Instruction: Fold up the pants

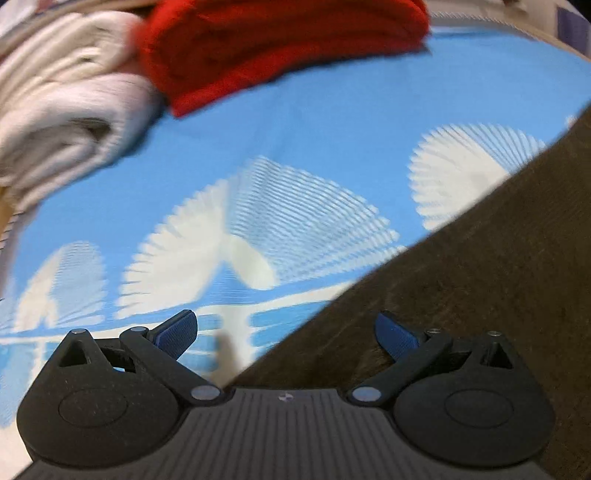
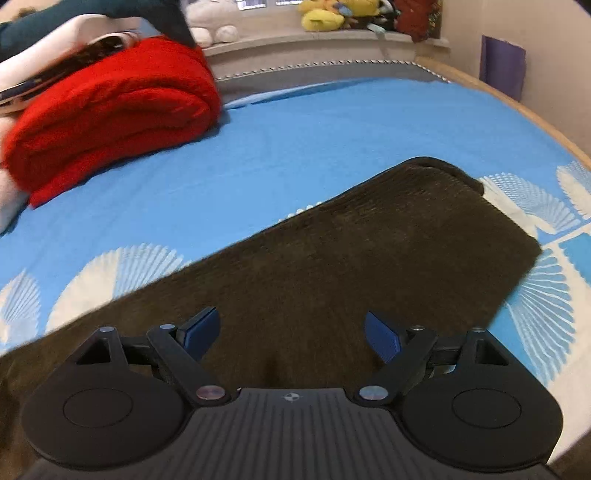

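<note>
Dark brown pants (image 2: pixel 332 258) lie flat on a blue bedsheet with white shell prints (image 2: pixel 332 129), stretching from lower left to the far right. My right gripper (image 2: pixel 291 332) is open and empty just above the middle of the pants. In the left wrist view the pants (image 1: pixel 480 277) fill the lower right. My left gripper (image 1: pixel 286 332) is open and empty over the pants' left edge, its left finger over the sheet (image 1: pixel 295 147).
A folded red blanket (image 2: pixel 110 110) lies at the far left of the bed, also in the left wrist view (image 1: pixel 277 48), with white rolled cloth (image 1: pixel 62 110) beside it. Plush toys (image 2: pixel 332 14) sit on a ledge behind. The wooden bed edge (image 2: pixel 535 110) runs along the right.
</note>
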Action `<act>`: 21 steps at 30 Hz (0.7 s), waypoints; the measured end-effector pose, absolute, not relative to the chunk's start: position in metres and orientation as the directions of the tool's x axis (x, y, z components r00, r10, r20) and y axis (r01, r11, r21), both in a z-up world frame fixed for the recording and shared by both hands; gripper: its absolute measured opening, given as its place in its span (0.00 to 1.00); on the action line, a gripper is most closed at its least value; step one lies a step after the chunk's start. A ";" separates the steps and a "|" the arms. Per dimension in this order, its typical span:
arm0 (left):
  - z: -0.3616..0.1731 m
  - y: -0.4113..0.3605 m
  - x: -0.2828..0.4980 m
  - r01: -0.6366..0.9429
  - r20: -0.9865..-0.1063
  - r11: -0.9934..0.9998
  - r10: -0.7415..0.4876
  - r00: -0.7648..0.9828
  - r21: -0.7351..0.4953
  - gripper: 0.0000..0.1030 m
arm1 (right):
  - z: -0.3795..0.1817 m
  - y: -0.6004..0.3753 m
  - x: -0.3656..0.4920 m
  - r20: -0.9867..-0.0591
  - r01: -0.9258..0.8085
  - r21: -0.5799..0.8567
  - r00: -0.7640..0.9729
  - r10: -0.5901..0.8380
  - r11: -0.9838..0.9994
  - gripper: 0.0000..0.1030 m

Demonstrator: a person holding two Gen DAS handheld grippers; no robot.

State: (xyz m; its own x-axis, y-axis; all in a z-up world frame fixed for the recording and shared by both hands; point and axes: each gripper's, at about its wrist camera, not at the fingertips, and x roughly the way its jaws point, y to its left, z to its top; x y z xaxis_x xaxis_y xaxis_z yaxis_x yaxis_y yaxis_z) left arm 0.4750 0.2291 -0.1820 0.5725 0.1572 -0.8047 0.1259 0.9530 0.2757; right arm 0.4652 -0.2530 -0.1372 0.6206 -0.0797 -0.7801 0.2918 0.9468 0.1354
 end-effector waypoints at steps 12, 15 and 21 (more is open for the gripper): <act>-0.189 0.221 0.467 0.241 -0.787 0.950 0.010 0.617 0.201 0.69 | -0.204 -0.203 0.611 -0.836 0.346 0.136 0.543 -0.079 0.928 0.84; -0.184 0.214 0.459 0.274 -0.789 0.954 -0.075 0.609 0.120 0.25 | -0.224 -0.193 0.620 -0.824 0.358 -0.004 0.528 -0.206 0.934 0.58; -0.161 0.209 0.425 0.205 -0.734 0.974 -0.073 0.675 0.091 0.08 | -0.206 -0.213 0.583 -0.776 0.354 0.072 0.607 -0.171 0.933 0.06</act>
State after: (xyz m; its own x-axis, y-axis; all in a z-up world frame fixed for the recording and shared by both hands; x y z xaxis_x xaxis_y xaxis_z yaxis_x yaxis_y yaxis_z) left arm 0.4247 0.2092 -0.1613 0.6753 -0.0734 -0.7339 0.2051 0.9745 0.0912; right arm 0.5832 -0.2132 -0.2065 0.6067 -0.1708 -0.7763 0.3540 0.9325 0.0715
